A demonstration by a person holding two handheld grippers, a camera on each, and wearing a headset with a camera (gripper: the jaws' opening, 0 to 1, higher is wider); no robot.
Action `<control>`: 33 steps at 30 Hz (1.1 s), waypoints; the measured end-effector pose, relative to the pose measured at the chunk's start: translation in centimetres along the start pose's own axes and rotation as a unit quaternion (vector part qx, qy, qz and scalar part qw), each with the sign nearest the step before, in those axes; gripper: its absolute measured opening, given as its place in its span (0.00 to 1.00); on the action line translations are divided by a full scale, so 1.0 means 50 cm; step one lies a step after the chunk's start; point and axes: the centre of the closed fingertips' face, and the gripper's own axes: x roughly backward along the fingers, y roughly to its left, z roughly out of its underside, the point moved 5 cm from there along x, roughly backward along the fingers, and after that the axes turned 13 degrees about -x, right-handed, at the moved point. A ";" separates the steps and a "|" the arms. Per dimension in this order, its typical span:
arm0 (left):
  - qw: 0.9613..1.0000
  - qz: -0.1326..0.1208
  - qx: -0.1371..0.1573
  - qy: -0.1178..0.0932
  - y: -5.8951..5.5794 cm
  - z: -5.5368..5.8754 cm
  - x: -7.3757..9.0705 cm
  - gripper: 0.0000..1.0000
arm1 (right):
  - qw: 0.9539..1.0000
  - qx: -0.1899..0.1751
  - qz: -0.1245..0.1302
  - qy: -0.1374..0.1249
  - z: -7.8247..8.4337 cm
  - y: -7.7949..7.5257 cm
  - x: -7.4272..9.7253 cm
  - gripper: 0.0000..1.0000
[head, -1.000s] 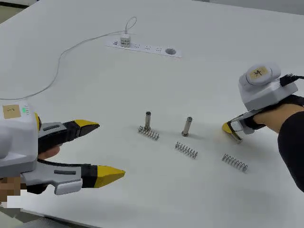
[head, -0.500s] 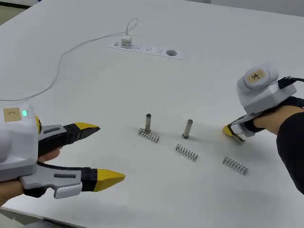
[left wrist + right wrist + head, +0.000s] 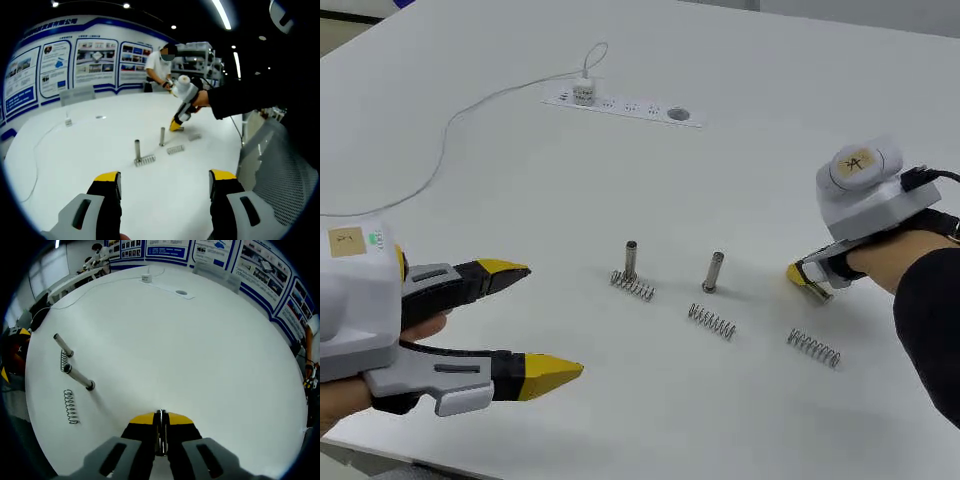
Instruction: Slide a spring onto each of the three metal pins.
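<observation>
- Three coiled steel-wire springs lie flat on the white tabletop (image 3: 520,210) in the head view. Their long axes run left to right, slanting slightly toward me. I count the left spring (image 3: 633,283), the middle spring (image 3: 711,320) and the right spring (image 3: 813,348).
- Two slim grey metal pins stand upright, long axes vertical. The left pin (image 3: 631,258) has the left spring touching its foot. The right pin (image 3: 714,270) stands just behind the middle spring, apart from it.
- One more, the third pin (image 3: 817,291), is pinched between the closed jaws of my right gripper (image 3: 805,275). It is tilted, with its free end pointing down at the table. I cannot tell whether it touches.
- My left gripper (image 3: 535,318) hangs at the near left, well apart from the pins, with its yellow-tipped jaws spread wide and nothing between them.
- One white power strip (image 3: 620,102) with its white cable (image 3: 450,120) lies at the far side.
- Left gripper view: I see the same count, two upright pins and three flat springs. My right gripper is beyond them, tips down near the table.
- Right gripper view: both standing pins show at the left and point toward the upper left of the picture. I can count two springs there. The third pin is a thin bright sliver running along the closed yellow tips.
</observation>
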 end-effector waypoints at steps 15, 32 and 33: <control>1.000 -0.001 -0.006 -0.005 0.000 -0.007 0.000 0.72 | 0.999 -0.011 -0.009 -0.047 -0.012 0.017 0.065 0.09; 1.000 0.001 -0.012 -0.005 -0.002 -0.010 0.000 0.72 | 0.996 -0.030 -0.013 -0.080 0.011 0.025 0.093 0.09; 1.000 0.001 -0.013 -0.005 -0.002 -0.010 0.000 0.72 | 0.996 -0.030 -0.014 -0.082 0.011 0.026 0.095 0.09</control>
